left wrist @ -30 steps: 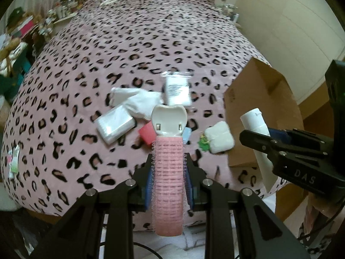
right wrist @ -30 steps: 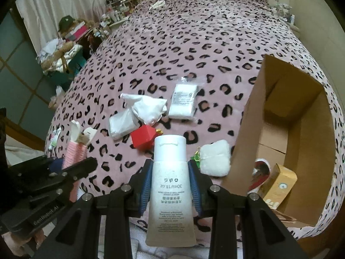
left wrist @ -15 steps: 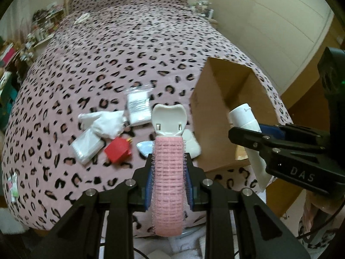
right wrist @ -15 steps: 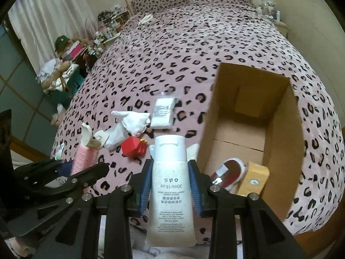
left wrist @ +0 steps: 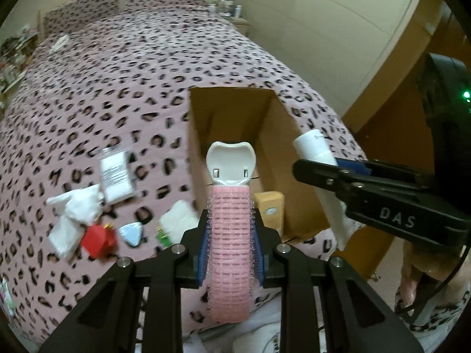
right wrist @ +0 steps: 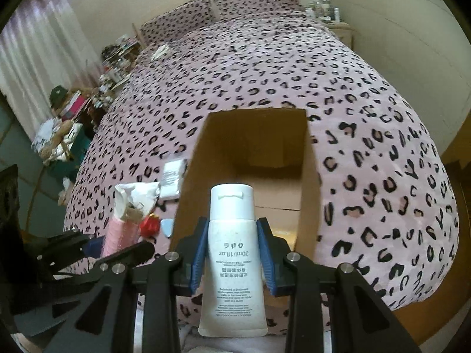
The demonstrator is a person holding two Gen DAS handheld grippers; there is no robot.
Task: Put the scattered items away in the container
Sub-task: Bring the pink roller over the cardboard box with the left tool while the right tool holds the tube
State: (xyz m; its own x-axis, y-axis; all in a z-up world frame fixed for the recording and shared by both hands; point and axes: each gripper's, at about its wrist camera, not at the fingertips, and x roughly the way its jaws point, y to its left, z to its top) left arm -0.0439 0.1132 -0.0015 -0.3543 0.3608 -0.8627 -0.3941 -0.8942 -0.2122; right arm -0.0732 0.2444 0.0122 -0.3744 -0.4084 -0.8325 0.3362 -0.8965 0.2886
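While angled down (boxward), both grippers (left wrist: 229, 247) (right wrist: 232, 253) clamp items.

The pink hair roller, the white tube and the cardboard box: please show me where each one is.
pink hair roller (left wrist: 230, 253): left wrist view, on its pink mesh body.
white tube (right wrist: 232, 253): right wrist view, on its printed front.
cardboard box (right wrist: 256, 138): right wrist view, on its inner far wall.

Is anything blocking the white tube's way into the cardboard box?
Nothing visible does. The right hand-held gripper holds the white tube just before the cardboard box, whose top is open. A yellow carton lies inside, leaving bare floor.
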